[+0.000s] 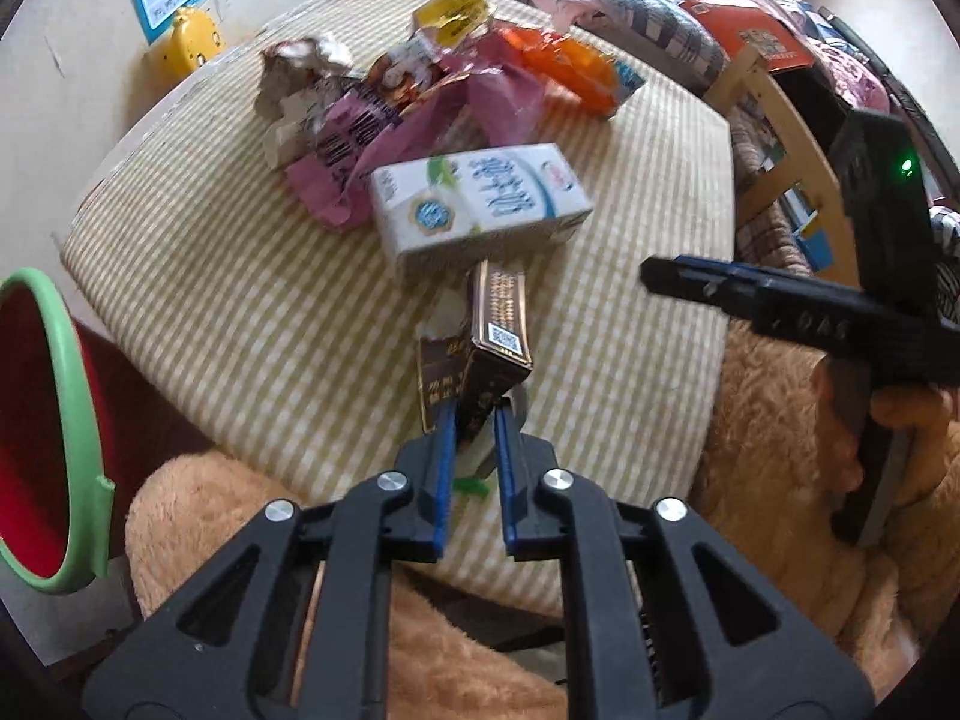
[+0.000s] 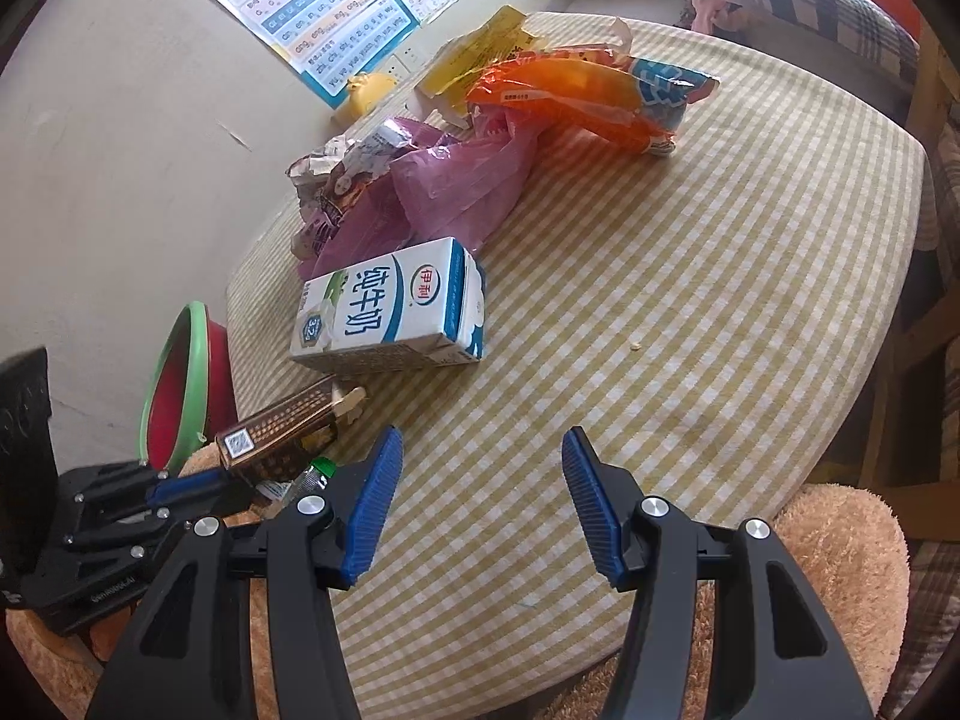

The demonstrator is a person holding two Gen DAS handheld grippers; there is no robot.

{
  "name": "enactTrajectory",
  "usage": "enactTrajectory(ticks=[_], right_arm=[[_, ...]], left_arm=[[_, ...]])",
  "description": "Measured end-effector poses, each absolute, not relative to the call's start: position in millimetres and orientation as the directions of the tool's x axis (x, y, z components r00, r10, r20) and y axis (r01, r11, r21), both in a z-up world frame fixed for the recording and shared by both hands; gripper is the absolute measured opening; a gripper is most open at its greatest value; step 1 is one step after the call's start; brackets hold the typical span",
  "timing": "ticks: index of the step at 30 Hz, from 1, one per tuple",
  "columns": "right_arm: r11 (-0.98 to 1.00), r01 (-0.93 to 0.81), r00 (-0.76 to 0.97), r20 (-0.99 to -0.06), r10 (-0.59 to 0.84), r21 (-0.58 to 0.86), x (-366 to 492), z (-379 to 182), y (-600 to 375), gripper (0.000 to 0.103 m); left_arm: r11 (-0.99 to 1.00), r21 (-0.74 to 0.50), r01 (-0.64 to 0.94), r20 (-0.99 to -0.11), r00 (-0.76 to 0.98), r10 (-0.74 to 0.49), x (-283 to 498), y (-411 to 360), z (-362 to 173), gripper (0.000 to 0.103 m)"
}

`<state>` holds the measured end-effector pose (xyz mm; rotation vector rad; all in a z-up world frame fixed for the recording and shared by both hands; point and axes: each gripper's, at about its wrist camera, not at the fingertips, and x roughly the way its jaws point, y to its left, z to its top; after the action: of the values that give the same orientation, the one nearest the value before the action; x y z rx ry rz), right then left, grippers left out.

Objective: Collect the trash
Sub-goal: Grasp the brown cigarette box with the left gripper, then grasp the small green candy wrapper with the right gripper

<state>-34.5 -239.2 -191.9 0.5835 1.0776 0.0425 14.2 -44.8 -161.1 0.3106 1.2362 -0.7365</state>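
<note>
Brown cardboard is what we've got clamped in our left gripper right now: a small dark brown box with gold print and a QR code on one face, pinched at its near end between the blue pads and lifted a bit off the checked tablecloth. Using the white milk carton as our landmark, the brown box sits just on the near side of it, its far end almost reaching the carton's edge. Behind the carton we see a crumpled purple plastic bag touching it, and past that a torn silvery wrapper, a yellow packet and an orange snack bag all bunched together at the far side. Off to the left of the carton, beyond the table edge, there's a red bin with a green rim. Our right gripper hangs near the carton's right side, over bare cloth, with its jaws standing about halfway apart and nothing between them. A green-capped little bottle peeks out just under the brown box in the right wrist view. Fuzzy tan sleeves show at the near edge.
</note>
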Motion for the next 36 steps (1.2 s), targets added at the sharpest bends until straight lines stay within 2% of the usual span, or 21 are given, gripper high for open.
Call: enactTrajectory(ticks=[1, 2, 7, 13, 20, 26, 29, 31, 36], right_arm=[[0.849, 0.245, 0.483, -0.818, 0.312, 0.468, -34.1, -192.7, -238.6, 0.054], [0.850, 0.243, 0.480, -0.819, 0.314, 0.468, -33.6, -192.7, -237.9, 0.054], [0.857, 0.230, 0.470, -0.824, 0.316, 0.460, -33.4, -193.4, -233.7, 0.058], [0.853, 0.240, 0.466, -0.826, 0.318, 0.464, -33.2, -196.1, -235.0, 0.058], [0.850, 0.239, 0.456, -0.827, 0.329, 0.470, -35.6, -199.7, -232.9, 0.058], [0.861, 0.216, 0.448, -0.830, 0.332, 0.461, -33.9, -196.4, -225.0, 0.058], [0.862, 0.214, 0.447, -0.831, 0.332, 0.460, -35.3, -193.4, -222.5, 0.058], [0.863, 0.209, 0.444, -0.831, 0.335, 0.460, -35.4, -191.9, -218.3, 0.058], [0.878, 0.178, 0.424, -0.839, 0.340, 0.445, -31.2, -187.9, -198.3, 0.058]], left_arm=[[0.743, -0.158, 0.650, -0.935, 0.145, -0.325, 16.2, -43.5, -163.1, 0.036], [0.751, -0.154, 0.642, -0.934, 0.155, -0.323, 18.0, -41.2, -163.5, 0.043], [0.753, -0.153, 0.640, -0.921, 0.185, -0.344, 23.5, -41.5, -154.6, 0.060], [0.736, -0.097, 0.670, -0.937, 0.189, -0.295, 32.6, -57.9, -166.9, 0.060], [0.780, -0.152, 0.607, -0.924, 0.192, -0.329, 51.8, -35.2, -163.4, 0.060], [0.785, -0.170, 0.595, -0.943, 0.132, -0.305, 65.8, -39.7, -189.1, 0.059], [0.781, -0.159, 0.604, -0.948, 0.127, -0.292, 62.5, -46.7, -195.3, 0.036], [0.792, -0.174, 0.585, -0.942, 0.135, -0.307, 61.0, -44.8, -193.4, 0.025], [0.833, -0.110, 0.542, -0.905, 0.292, -0.310, 51.9, -30.0, -160.1, 0.022]])
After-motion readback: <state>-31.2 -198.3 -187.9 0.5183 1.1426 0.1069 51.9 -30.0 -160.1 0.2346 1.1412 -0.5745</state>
